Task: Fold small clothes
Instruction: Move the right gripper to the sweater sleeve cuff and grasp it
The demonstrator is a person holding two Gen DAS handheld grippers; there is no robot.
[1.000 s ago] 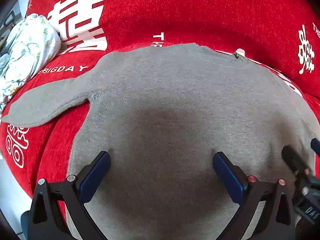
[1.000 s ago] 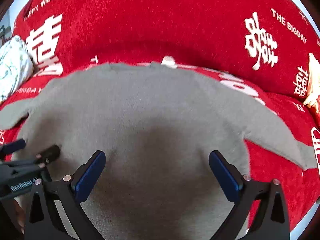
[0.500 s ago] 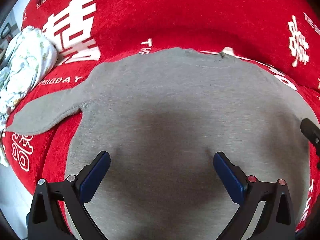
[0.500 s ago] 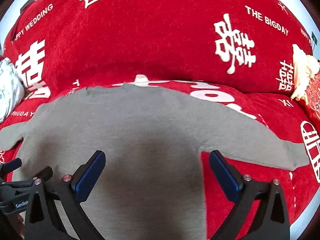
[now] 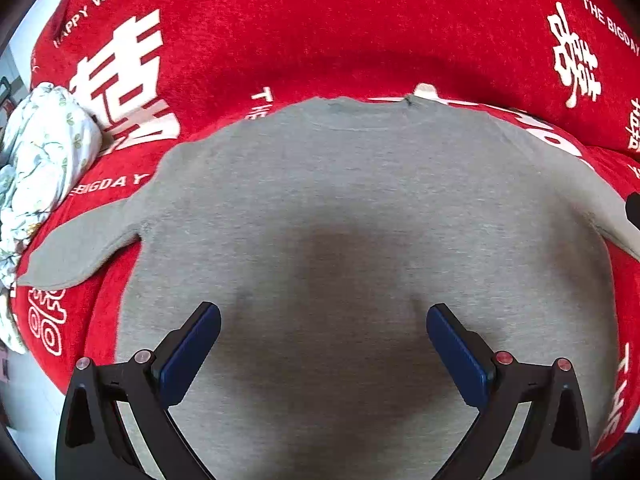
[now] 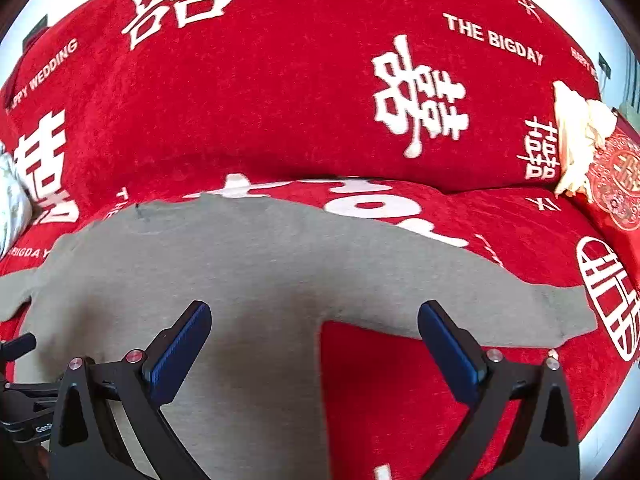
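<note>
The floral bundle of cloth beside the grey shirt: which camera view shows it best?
The left wrist view. There the floral bundle lies at the left edge, crumpled on the red cover, just beyond the grey shirt sleeve's tip. The right wrist view shows only a pale sliver of it at its left edge.

A sofa draped in a red cover (image 6: 304, 92) printed with white characters and "THE BIGDAY"; pale wall (image 6: 24, 20) behind, daylight.

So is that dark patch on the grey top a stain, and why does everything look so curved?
Left wrist view: the soft dark patch on the grey top looks like a shadow, sitting just ahead of the open left gripper. Right wrist view: similar shading by the right gripper; fisheye bends the red cover, corners dark.
</note>
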